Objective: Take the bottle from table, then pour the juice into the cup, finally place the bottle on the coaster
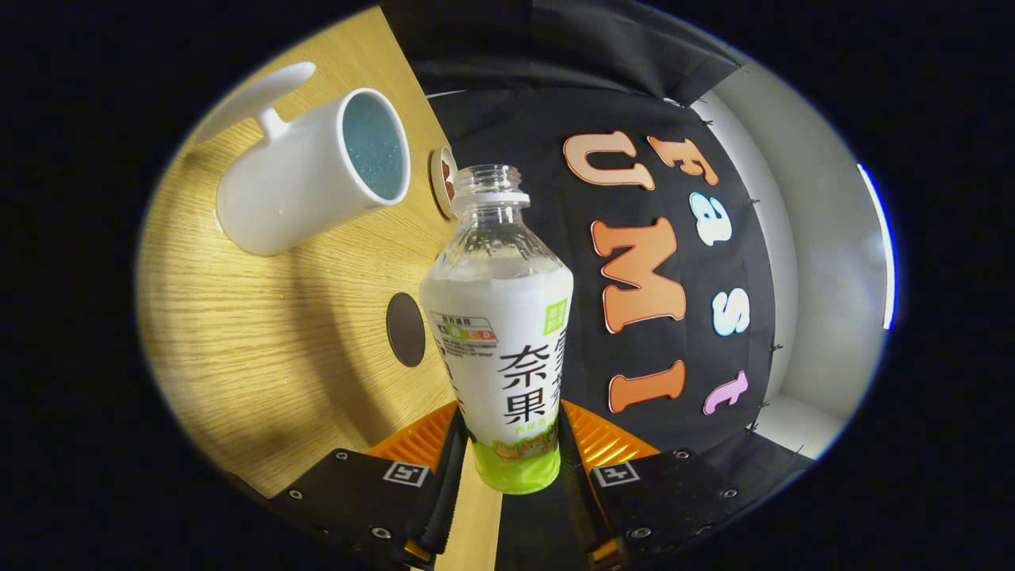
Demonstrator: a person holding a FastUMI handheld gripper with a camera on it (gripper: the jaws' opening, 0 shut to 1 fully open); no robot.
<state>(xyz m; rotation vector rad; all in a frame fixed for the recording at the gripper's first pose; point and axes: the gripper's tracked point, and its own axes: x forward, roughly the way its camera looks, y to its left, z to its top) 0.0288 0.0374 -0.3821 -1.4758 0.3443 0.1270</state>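
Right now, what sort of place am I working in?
Probably a staged test booth: a wooden table backed by a black cloth wall, with a mug; the fingers grip a bottle.

A: Any writing on the bottle [498, 262]?

B: Its wrap label [507, 396] carries large dark characters down the front. Near the label's top sits a small strip of coloured grade boxes [464, 333], with fine print under it too small to make out, and a little green tag [555, 316] beside that.

A: And on the claw [511, 424]?

B: One square coded marker [406, 473] on one finger, a second marker [616, 474] on the other. Both fingers press the bottle's lower part from either side.
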